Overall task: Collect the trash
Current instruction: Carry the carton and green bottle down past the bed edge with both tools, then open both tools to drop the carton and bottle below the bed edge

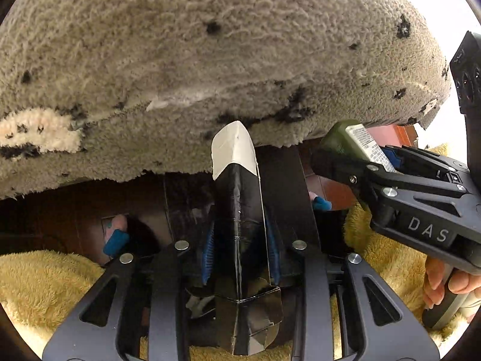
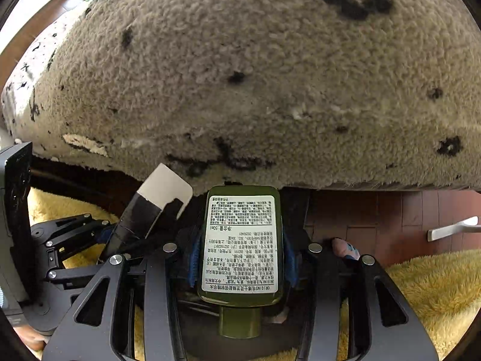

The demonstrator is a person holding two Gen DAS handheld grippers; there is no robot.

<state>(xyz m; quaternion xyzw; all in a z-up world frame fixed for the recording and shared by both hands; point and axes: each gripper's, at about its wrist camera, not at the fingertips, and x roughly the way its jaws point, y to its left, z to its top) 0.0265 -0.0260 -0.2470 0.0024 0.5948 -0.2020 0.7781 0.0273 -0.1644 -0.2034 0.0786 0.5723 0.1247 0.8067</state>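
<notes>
My left gripper (image 1: 239, 234) is shut on a flattened black carton with a white end (image 1: 237, 180), held upright between its blue pads. The carton also shows in the right wrist view (image 2: 150, 207). My right gripper (image 2: 242, 258) is shut on a dark green bottle with a white printed label (image 2: 242, 240), its cap pointing back toward the camera. That bottle also shows at the right of the left wrist view (image 1: 354, 144), held in the right gripper (image 1: 369, 162). Both grippers hover side by side just below the edge of a grey fleece cover.
A grey fleece cover with black specks (image 1: 210, 45) fills the upper half of both views. Yellow plush fabric (image 2: 421, 285) lies below. There is reddish wooden flooring (image 2: 375, 216) with a white object (image 2: 451, 228) at the right. Feet in pink and blue socks (image 1: 115, 231) show below.
</notes>
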